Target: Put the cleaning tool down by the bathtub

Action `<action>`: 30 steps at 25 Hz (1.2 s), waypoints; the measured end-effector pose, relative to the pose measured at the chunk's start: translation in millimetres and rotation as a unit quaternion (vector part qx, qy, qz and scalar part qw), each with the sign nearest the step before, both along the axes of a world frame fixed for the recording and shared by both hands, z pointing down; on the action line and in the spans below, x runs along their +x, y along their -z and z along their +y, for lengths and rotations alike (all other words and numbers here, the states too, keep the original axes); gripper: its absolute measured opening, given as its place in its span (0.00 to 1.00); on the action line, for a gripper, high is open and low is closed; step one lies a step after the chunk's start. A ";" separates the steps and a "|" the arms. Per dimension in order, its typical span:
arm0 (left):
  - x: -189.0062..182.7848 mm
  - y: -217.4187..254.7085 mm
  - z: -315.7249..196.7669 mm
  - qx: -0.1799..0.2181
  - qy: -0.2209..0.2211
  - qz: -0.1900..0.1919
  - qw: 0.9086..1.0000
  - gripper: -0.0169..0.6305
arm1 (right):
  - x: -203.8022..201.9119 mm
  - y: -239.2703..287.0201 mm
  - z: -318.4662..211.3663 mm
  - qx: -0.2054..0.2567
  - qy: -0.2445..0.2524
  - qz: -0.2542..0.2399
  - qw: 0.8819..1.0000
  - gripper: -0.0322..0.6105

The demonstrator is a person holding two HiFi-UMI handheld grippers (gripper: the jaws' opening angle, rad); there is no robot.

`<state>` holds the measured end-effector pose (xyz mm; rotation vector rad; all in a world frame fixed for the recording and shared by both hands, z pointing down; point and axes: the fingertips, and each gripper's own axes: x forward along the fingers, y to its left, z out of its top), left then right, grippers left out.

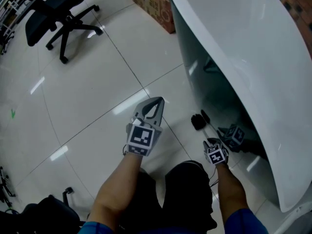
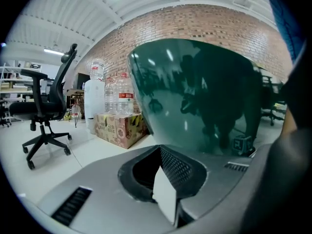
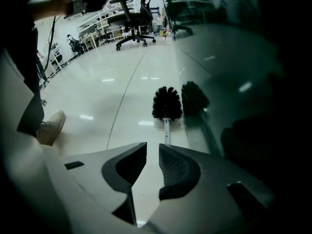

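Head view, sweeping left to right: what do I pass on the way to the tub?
Black swivel office chair → left gripper → black round-bristled cleaning brush lying on the floor → glossy white bathtub.

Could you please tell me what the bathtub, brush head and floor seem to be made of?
White glossy bathtub: probably acrylic or enamel, mirroring the brush. Black round brush head: bristles, likely plastic, matte. Pale tiled floor: seemingly polished ceramic, with grout lines and glare.

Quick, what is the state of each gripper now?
Left gripper: closed, empty.
Right gripper: open; the brush lies on the floor, not held.
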<state>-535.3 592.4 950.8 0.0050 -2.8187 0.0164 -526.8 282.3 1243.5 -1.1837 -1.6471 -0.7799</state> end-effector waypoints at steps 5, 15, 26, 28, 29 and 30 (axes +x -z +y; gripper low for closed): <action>37.1 60.9 6.6 0.004 0.033 0.014 0.999 0.03 | 11.2 112.5 11.9 -0.031 -0.037 -0.010 0.999 0.21; 138.9 287.6 -30.8 0.023 0.004 0.054 0.998 0.03 | 66.9 397.0 -22.7 -0.062 -0.099 -0.006 0.993 0.19; 198.1 531.0 -69.2 0.031 -0.049 0.032 0.998 0.03 | 110.4 740.2 -5.6 -0.225 -0.156 -0.091 0.957 0.17; 206.3 564.0 -68.5 0.030 -0.052 0.011 0.998 0.03 | 118.9 796.8 -0.7 -0.267 -0.163 -0.124 0.942 0.15; 210.3 576.9 -67.1 0.028 -0.055 0.001 0.998 0.03 | 122.8 821.4 0.1 -0.285 -0.168 -0.144 0.933 0.15; 212.5 589.3 -65.8 0.026 -0.057 -0.010 0.998 0.03 | 125.0 844.2 -0.5 -0.301 -0.173 -0.164 0.923 0.15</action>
